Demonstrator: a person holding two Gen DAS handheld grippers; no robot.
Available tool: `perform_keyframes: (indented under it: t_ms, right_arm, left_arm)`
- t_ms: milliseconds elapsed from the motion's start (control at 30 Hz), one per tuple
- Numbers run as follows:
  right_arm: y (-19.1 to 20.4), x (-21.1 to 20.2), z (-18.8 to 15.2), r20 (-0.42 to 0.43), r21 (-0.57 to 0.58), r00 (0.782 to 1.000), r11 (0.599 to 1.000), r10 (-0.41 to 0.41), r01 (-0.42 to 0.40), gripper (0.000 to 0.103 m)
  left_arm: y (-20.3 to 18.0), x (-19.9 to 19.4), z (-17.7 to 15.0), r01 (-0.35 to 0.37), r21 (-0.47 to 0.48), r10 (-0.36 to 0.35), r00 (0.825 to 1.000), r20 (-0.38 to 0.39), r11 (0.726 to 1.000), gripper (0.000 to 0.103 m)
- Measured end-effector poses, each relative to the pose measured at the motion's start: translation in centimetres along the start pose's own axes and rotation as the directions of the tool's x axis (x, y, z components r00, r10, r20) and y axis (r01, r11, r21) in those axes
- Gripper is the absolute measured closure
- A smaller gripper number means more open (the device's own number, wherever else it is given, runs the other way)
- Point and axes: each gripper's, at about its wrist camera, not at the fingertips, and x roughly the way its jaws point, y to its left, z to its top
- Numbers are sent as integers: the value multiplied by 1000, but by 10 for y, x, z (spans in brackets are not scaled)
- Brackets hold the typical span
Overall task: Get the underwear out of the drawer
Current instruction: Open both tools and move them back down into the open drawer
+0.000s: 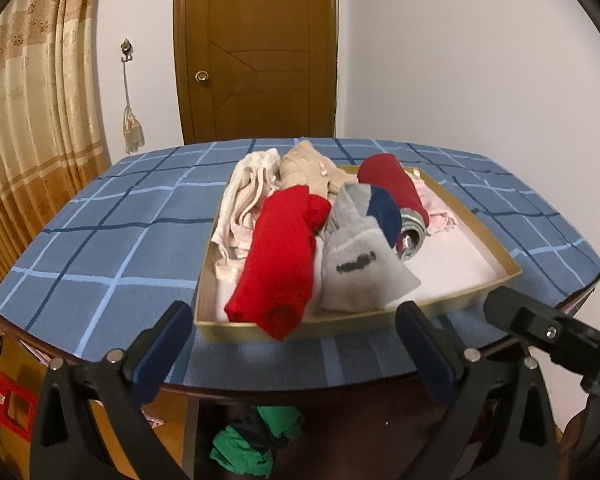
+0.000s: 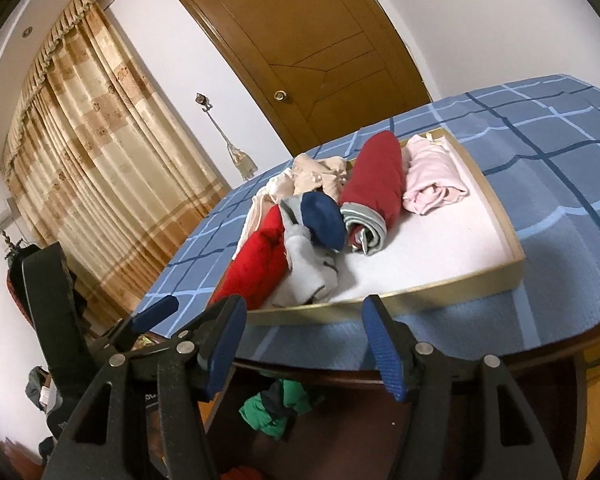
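A shallow gold-rimmed drawer tray (image 1: 452, 302) (image 2: 496, 276) lies on the blue checked table. It holds rolled garments: a bright red roll (image 1: 280, 256) (image 2: 252, 268), a grey and navy piece (image 1: 360, 264) (image 2: 312, 256), a dark red roll with grey waistband (image 1: 396, 192) (image 2: 376, 188), a pink folded piece (image 1: 440, 210) (image 2: 432, 176), and beige and cream pieces (image 1: 256, 188) (image 2: 316, 174). My left gripper (image 1: 294, 344) is open and empty, just short of the tray's near rim. My right gripper (image 2: 302, 344) is open and empty before the table edge; it also shows in the left wrist view (image 1: 540, 328).
The blue checked tablecloth (image 1: 112, 240) (image 2: 548, 152) has bare room left and right of the tray. A green cloth (image 1: 252, 444) (image 2: 280, 404) lies on the floor under the table. A wooden door (image 1: 256, 48) and curtains (image 1: 32, 120) stand behind.
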Motion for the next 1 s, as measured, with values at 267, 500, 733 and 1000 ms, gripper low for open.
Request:
perform_keyframes:
  t_ms: [267, 500, 733, 1000]
  right_arm:
    - [-4, -14, -18, -1, -1, 999, 999, -32, 32, 40]
    - [-15, -18, -33, -17, 37, 999, 999, -37, 38, 40]
    - [-23, -23, -46, -29, 62, 999, 997, -37, 39, 40]
    - [-34, -34, -59, -29, 83, 998, 995, -58, 61, 40]
  left_arm:
    - [-5, -1, -21, 4, 14, -3, 1000, -31, 1000, 0]
    - [-8, -1, -39, 10, 22, -9, 998, -62, 1000, 0]
    - [-8, -5, -54, 25, 21, -23, 996, -89, 999, 0]
    - [12, -12, -78, 13, -7, -14, 992, -127, 1000, 0]
